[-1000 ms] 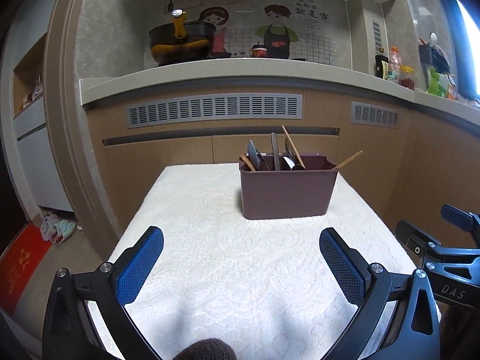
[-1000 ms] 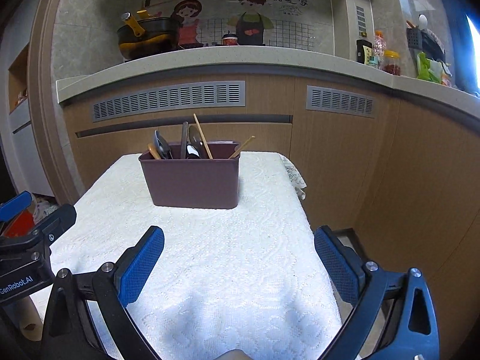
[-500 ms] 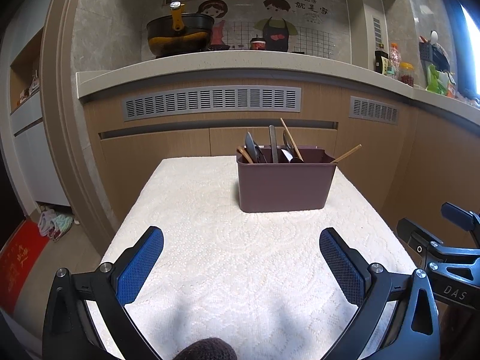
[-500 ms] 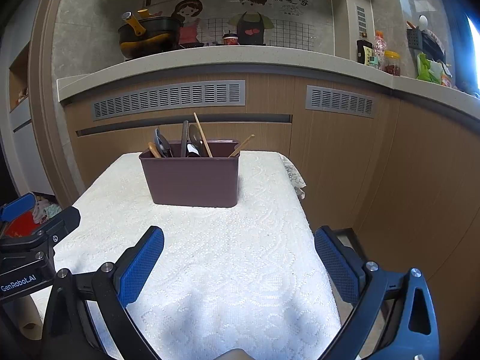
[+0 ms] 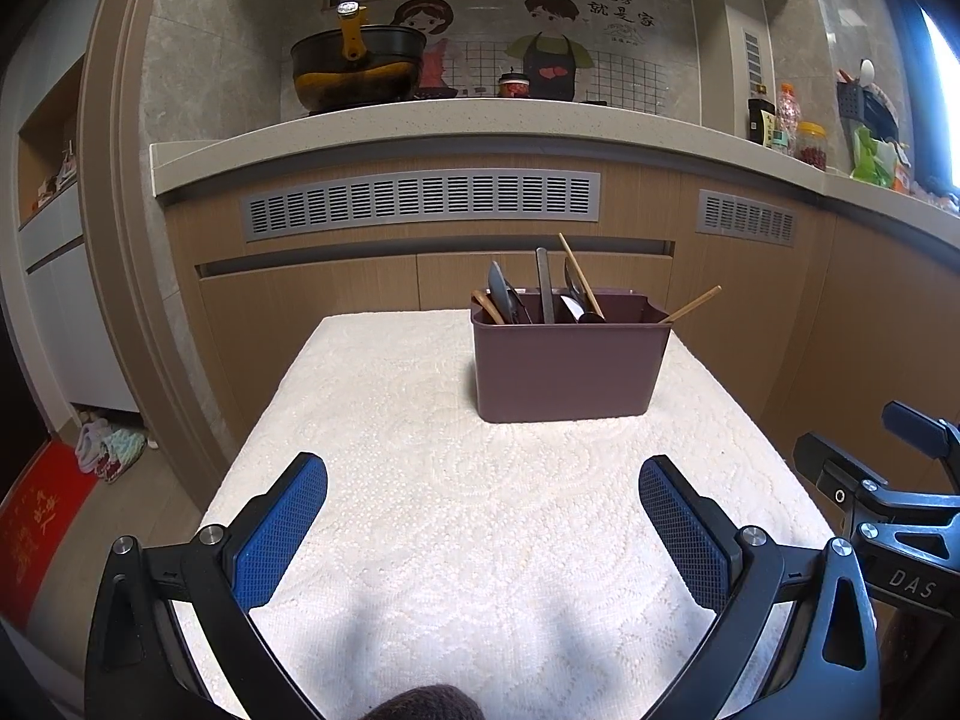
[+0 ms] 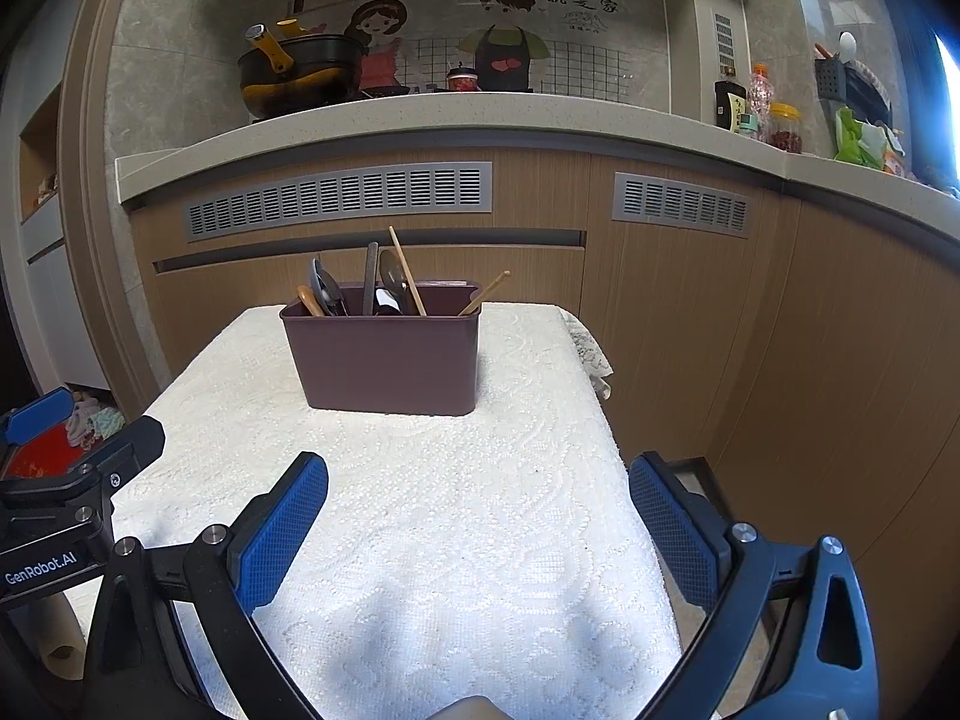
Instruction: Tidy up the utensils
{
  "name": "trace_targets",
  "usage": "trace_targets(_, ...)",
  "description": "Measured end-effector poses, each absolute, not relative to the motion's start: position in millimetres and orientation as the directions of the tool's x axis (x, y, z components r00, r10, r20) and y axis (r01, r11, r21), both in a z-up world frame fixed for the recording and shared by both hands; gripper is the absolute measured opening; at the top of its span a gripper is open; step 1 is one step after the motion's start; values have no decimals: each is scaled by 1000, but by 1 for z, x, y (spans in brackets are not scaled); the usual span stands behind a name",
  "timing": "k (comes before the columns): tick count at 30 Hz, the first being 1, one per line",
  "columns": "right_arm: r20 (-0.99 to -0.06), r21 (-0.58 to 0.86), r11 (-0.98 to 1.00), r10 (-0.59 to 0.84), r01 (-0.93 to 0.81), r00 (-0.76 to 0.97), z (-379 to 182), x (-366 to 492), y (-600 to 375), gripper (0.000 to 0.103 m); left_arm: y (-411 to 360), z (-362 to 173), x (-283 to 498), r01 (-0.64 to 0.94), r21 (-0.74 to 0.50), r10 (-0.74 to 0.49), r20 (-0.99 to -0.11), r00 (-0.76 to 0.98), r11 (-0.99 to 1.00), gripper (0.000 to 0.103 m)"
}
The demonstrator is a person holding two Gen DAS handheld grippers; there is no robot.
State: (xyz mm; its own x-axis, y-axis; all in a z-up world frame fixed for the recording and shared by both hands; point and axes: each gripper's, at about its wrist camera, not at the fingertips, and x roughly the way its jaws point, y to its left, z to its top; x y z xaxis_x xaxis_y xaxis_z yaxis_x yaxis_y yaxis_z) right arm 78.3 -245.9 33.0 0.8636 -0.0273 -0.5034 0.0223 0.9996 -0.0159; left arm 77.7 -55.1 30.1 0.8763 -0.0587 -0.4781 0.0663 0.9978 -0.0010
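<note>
A brown plastic utensil holder point(image 5: 567, 360) stands upright near the far end of a small table covered with a white lace cloth point(image 5: 480, 510). It also shows in the right wrist view point(image 6: 387, 360). Several utensils stand in it: spoons, a grey handle and wooden chopsticks point(image 5: 579, 282). My left gripper point(image 5: 483, 531) is open and empty, over the near part of the table. My right gripper point(image 6: 478, 531) is open and empty, beside it on the right. Each gripper shows at the edge of the other's view.
Wooden kitchen cabinets with grey vents point(image 5: 420, 204) run close behind the table. The counter above holds a black and yellow pot point(image 5: 357, 69) and bottles and jars point(image 5: 786, 126). Floor with a red mat point(image 5: 36, 534) lies to the left.
Both grippers have tilted down or drawn back a little, so the holder sits slightly lower and farther in the views. Both stay open and empty.
</note>
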Motion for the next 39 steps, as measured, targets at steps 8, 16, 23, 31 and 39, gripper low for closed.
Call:
trace_targets(8,-507,-14,1000,-24,20,862,32,79,-247,100,-57,29,78,67,0,-58,-480,876,998,103)
trace_targets(16,-507,-14,1000,-22,17,862,31,80,-247,101,-58,29,78,71,2,-61,-481,875,997,103)
trace_targets(23,-506,-14,1000,-22,17,862,31,80,-247,101,-59,29,77,73,3,-63,-485,872,997,103)
trace_targets(31,-504,-15,1000,-22,16,864,32,80,-247,101,-58,28,79,78,4,-66,-486,871,997,103)
trace_targets(39,-505,-13,1000,-16,11,863,32,81,-247,101,-58,27,80,88,3,-75,-496,865,996,103)
